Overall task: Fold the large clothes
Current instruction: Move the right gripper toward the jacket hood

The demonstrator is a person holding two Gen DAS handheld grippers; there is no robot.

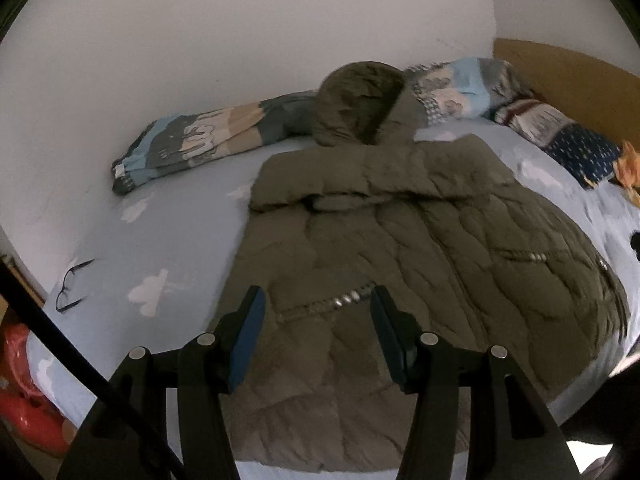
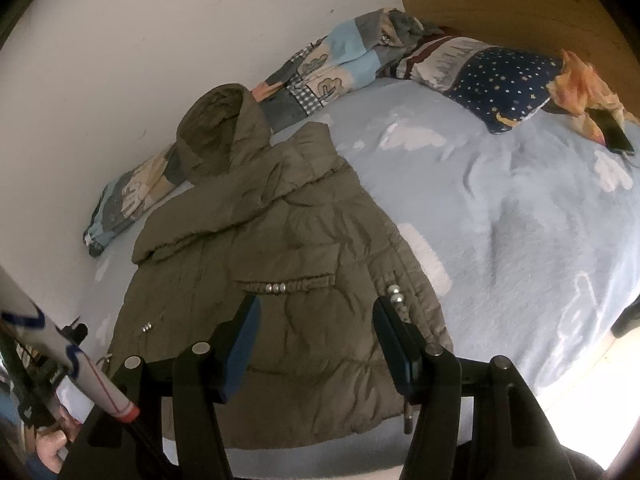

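Olive puffer jacket lies flat on bed, sleeves folded in, hood toward wall beside rumpled patchwork quilt. Left tongs spread, empty, above jacket hem. Right tongs spread, nothing between pads, above jacket's pocket area. Glasses near bed edge.

Below my jaws lies a matt, quilted cloth jacket on soft fleecy bedding; beyond, a smooth wooden headboard.

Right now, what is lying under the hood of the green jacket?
The hood rests on the patchwork duvet rolled along the wall. The duvet's part beneath the hood is covered, so anything else there cannot be seen.
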